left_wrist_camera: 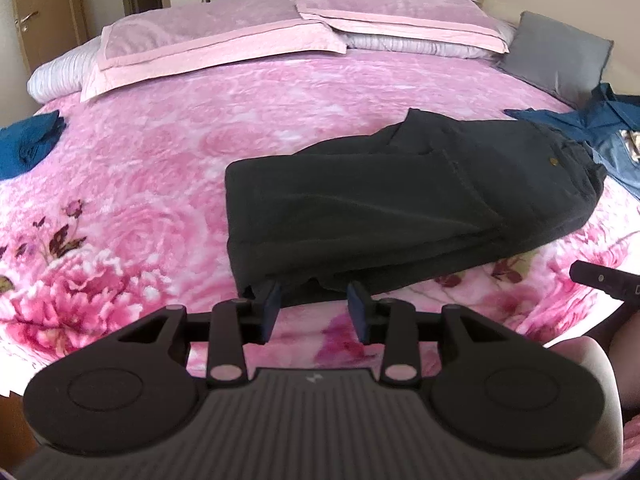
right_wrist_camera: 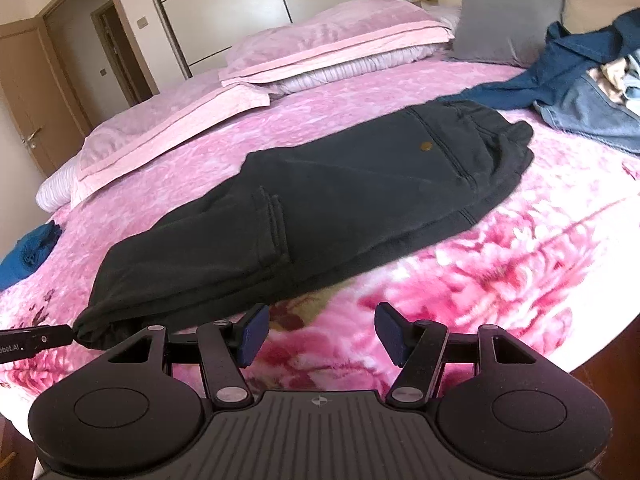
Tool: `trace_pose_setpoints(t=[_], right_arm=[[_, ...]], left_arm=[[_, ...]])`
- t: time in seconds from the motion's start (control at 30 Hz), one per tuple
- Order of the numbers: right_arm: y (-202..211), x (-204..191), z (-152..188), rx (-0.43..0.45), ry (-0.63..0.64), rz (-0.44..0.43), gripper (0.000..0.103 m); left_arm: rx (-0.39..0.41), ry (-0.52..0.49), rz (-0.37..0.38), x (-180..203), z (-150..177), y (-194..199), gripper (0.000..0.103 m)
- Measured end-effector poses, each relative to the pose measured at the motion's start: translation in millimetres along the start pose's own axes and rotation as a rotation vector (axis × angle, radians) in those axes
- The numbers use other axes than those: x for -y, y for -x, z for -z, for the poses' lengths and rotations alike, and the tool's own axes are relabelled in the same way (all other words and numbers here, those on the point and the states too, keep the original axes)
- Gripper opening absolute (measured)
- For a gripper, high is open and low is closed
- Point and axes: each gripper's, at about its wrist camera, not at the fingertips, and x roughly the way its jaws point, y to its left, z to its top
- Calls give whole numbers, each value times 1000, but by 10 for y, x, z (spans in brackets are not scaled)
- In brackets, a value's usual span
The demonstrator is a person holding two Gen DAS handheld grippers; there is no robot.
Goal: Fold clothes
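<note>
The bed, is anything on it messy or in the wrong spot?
Yes. The black trousers lie neatly folded, but beyond their waist end a heap of blue clothes sits crumpled and unfolded by the grey cushion.

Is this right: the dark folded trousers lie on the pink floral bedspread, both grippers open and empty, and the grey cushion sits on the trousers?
One thing is wrong: the grey cushion leans at the head of the bed, well apart from the dark folded trousers. The right wrist view shows it. The rest holds: trousers on the pink floral bedspread, left gripper and right gripper open and empty.
</note>
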Motion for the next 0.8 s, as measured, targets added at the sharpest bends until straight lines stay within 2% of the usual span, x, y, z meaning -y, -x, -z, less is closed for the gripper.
trace_pose_setpoints(t=[0.27, 0.5, 0.8], right_arm=[[-32, 185, 33, -18, -44, 18, 62], [-196, 183, 26, -55, -23, 27, 62], [-392, 120, 41, -99, 3, 20, 62]], left_arm=[[-25, -42, 3, 135, -4, -125, 34], [-50, -24, 19, 87, 42, -264, 34], [-38, 15, 33, -55, 48, -308, 34]])
